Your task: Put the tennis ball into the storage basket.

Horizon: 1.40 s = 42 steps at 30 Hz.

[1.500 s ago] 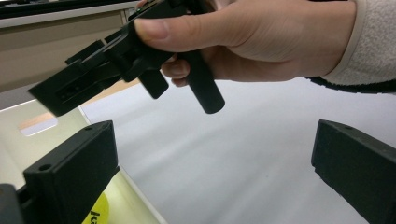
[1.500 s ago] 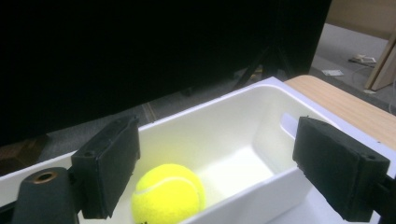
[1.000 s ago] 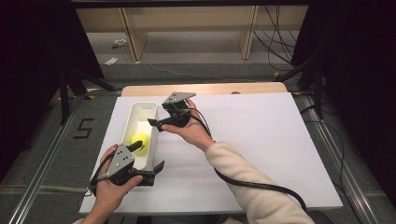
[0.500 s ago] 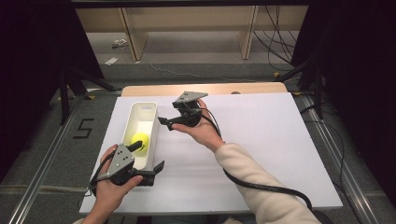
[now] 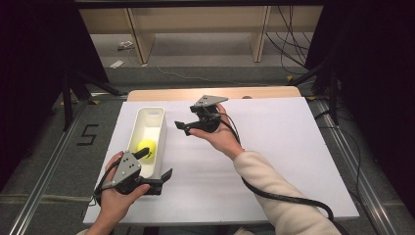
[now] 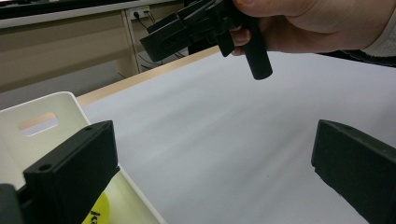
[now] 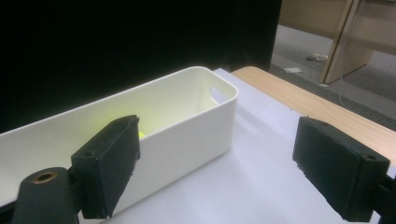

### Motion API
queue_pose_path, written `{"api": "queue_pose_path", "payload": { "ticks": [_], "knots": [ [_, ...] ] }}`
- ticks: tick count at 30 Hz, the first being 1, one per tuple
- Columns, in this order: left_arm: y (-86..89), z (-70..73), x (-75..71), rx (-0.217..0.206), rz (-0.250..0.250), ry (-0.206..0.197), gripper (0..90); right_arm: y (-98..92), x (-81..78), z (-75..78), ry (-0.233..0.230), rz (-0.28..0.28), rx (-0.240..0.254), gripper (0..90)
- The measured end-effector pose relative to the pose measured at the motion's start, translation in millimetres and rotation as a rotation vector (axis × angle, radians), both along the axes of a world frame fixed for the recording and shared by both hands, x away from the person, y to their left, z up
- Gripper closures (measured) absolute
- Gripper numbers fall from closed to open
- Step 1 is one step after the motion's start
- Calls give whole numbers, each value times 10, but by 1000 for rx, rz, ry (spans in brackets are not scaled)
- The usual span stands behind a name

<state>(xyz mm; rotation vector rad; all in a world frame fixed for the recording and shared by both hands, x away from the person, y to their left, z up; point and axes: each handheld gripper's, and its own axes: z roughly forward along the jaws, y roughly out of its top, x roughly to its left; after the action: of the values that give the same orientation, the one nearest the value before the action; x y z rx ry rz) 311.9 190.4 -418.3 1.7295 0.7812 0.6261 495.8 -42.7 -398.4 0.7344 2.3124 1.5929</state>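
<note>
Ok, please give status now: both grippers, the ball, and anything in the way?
Left gripper open, straddling the bin's near wall. Right gripper open, empty, held above the table beside the white bin. Yellow ball lies inside bin. Nothing in the way.

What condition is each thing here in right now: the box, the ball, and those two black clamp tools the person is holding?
White bin: upright on the white table sheet, top open.
Yellow ball: lying inside the bin, near its closer end.
Left gripper: jaws open, straddling the bin's near right wall, one jaw inside by the ball, gripping nothing.
Right gripper: jaws open and empty, held right of the bin, pointing toward it.
</note>
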Motion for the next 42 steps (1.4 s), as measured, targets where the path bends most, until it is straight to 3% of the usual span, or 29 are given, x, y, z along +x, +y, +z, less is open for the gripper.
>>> {"api": "queue_pose_path", "payload": {
  "ticks": [42],
  "knots": [
    [-9, 0, 7, 2, 3, 1, 0, -985, -110, -63, 1, -151, 12, 155]
  ]
}}
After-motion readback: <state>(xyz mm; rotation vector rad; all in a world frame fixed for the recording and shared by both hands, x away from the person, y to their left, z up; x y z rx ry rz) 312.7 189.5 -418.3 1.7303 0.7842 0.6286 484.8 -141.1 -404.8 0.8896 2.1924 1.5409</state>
